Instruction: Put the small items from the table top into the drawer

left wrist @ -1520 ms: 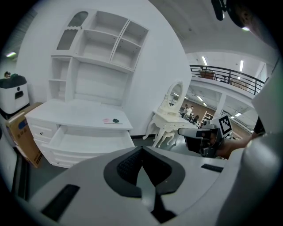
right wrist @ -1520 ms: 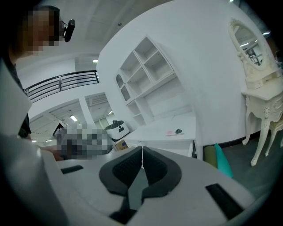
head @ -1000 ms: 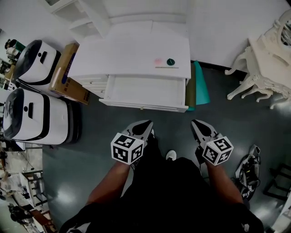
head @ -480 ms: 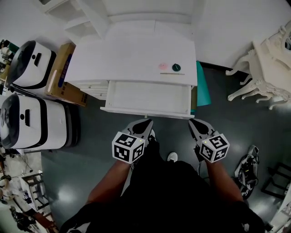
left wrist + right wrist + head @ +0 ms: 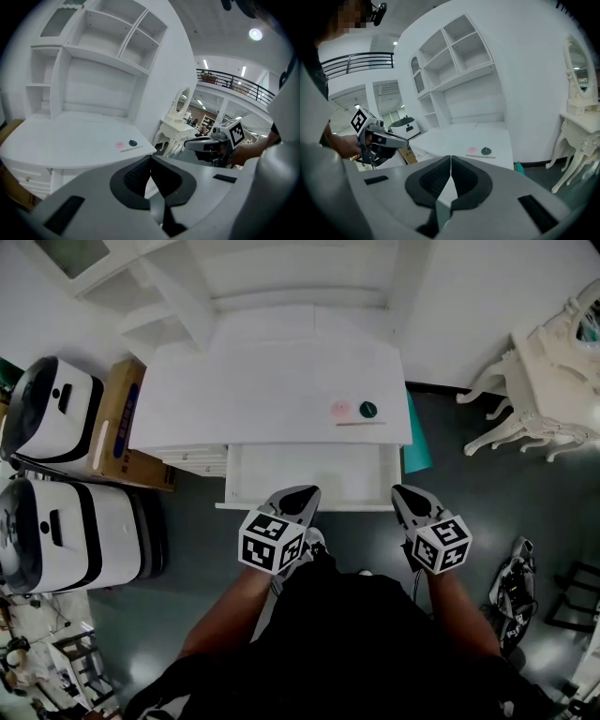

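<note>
On the white desk top point(image 5: 272, 381) lie a pink round item point(image 5: 341, 410), a dark green round item point(image 5: 368, 410) and a thin pencil-like stick point(image 5: 360, 423), all near the front right edge. Below them the white drawer point(image 5: 314, 474) stands pulled out, and its visible part holds nothing. My left gripper point(image 5: 302, 493) hangs shut over the drawer's front rail, holding nothing. My right gripper point(image 5: 403, 493) is shut too, at the drawer's right front corner. The pink item point(image 5: 120, 145), green item point(image 5: 133, 143), and again pink item point(image 5: 472, 150) and green item point(image 5: 486, 151) show in both gripper views.
Two white-and-black machines point(image 5: 56, 531) and a cardboard box point(image 5: 117, 427) stand left of the desk. A teal board point(image 5: 417, 442) leans at its right side. An ornate white table point(image 5: 553, 381) stands far right. Open shelves point(image 5: 187, 287) rise behind the desk top.
The view has closed in on the desk: the drawer and desk top sit lower and nearer in the frame, and both shut grippers now reach the drawer's front edge.
</note>
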`<state>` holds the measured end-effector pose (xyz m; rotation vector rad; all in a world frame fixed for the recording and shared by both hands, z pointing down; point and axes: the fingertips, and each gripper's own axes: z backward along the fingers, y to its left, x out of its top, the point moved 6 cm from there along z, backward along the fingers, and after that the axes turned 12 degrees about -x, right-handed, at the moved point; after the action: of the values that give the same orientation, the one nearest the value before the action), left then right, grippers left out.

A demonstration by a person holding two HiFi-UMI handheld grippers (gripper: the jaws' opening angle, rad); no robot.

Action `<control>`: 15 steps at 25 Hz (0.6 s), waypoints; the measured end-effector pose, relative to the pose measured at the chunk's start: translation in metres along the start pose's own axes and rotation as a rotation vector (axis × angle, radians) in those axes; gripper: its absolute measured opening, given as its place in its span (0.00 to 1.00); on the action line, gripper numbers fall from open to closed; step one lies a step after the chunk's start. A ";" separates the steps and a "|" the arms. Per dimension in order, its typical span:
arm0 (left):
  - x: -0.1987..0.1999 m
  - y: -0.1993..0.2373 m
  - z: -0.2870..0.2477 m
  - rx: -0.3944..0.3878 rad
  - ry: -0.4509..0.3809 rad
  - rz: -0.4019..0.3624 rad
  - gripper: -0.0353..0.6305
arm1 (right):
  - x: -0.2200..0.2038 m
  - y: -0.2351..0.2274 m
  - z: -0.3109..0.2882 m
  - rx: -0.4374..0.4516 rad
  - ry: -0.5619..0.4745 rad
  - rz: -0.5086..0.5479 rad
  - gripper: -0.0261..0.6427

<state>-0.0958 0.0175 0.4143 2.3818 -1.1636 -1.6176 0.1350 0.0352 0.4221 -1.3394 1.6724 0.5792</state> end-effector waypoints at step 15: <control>-0.008 0.056 -0.016 -0.093 0.110 -0.017 0.06 | 0.004 -0.006 -0.053 -0.154 0.057 0.121 0.08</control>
<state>-0.1151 -0.0236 0.4508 2.3948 -1.0284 -1.4893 0.1216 -0.0109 0.4458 -1.3812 1.7948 0.7604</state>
